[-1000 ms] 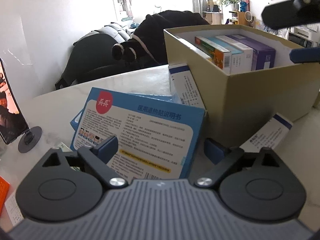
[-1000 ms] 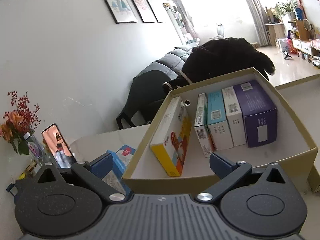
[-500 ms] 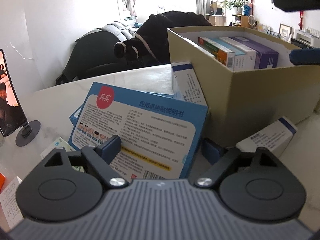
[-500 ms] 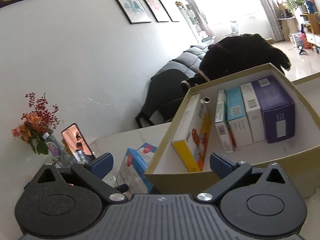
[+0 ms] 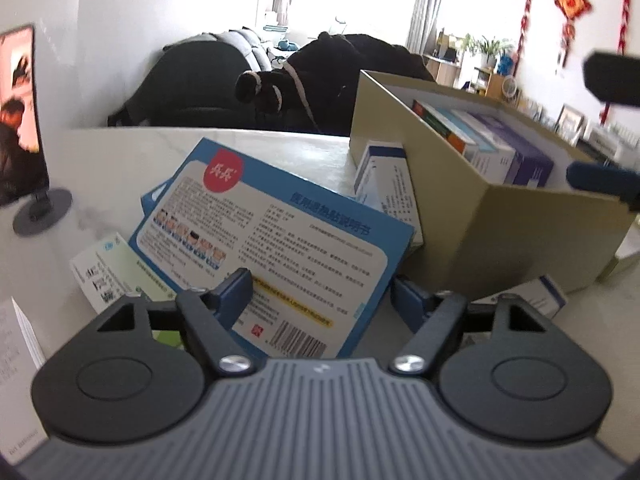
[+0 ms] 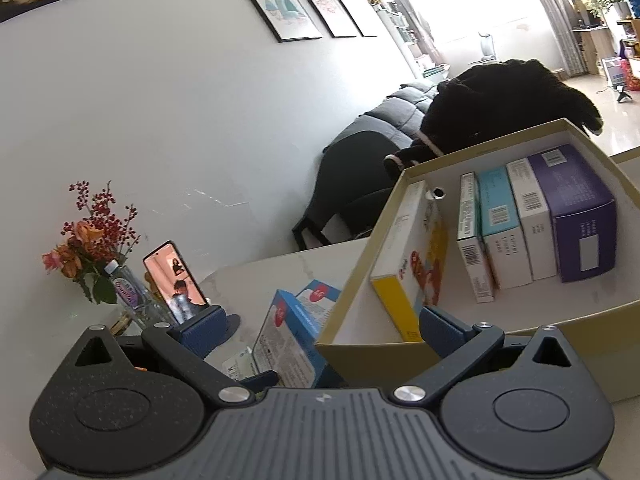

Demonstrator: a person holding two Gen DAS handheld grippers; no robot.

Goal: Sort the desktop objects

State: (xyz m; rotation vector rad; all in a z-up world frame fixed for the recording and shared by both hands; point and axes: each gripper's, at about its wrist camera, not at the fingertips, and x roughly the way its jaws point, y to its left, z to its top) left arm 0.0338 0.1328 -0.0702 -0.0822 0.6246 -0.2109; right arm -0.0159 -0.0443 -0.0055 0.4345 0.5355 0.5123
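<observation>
Your left gripper [image 5: 320,296], jaws just closing but not yet pinching, straddles the blue box [image 5: 272,252]; its long axis crosses the 2 pads.

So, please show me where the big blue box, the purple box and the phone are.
big blue box [image 5: 280,248]: left wrist view, on its printed white face.
purple box [image 6: 576,216]: right wrist view, on its top face.
phone [image 6: 174,280]: right wrist view, on its lit screen.
</observation>
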